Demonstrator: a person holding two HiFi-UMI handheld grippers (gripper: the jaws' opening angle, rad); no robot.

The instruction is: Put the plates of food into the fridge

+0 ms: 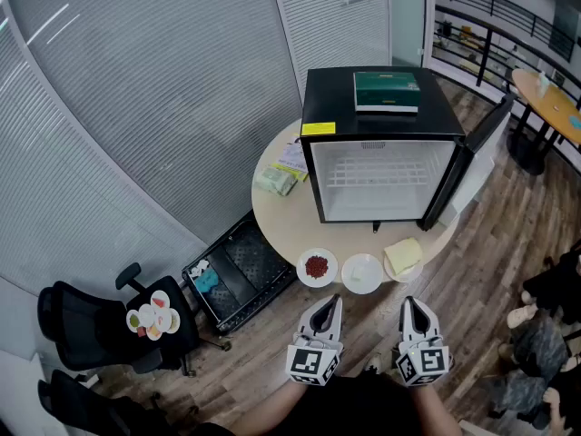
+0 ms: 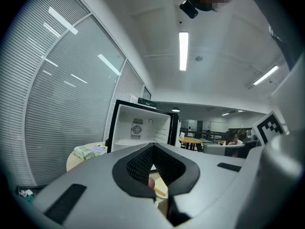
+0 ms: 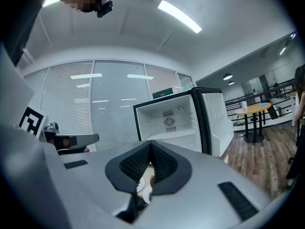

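**On the round counter: open fridge, three plates in front of it**

On the pale round counter [image 1: 272, 214] stands a black mini fridge [image 1: 329, 98]. Its door [image 1: 474, 162] is swung wide to the right and a white wire shelf [image 1: 372, 174] shows inside. To the lower left, on the wooden floor, a black office chair [image 1: 86, 330] carries a tray of small coloured cups [image 1: 152, 314]. A black crate [image 1: 250, 263] sits on the floor between that chair and the counter. A second, wooden table [image 1: 545, 94] stands well apart at the far right, by a railing.

The left gripper [image 1: 330, 302] and right gripper [image 1: 408, 302] hover side by side off the counter's near edge and point level toward the fridge. Each has its jaws closed together on nothing.

Between the grippers and the fridge mouth, three plates lie in a row along the counter's front edge. They are a plate of red food [image 1: 316, 267], a white plate [image 1: 362, 273] and a plate with a yellow slab [image 1: 402, 257]. None is touched.

A green box [image 1: 387, 91] rests on the fridge top. A greenish packet [image 1: 275, 182] and some papers [image 1: 292, 158] lie on the counter beside the fridge's left wall.
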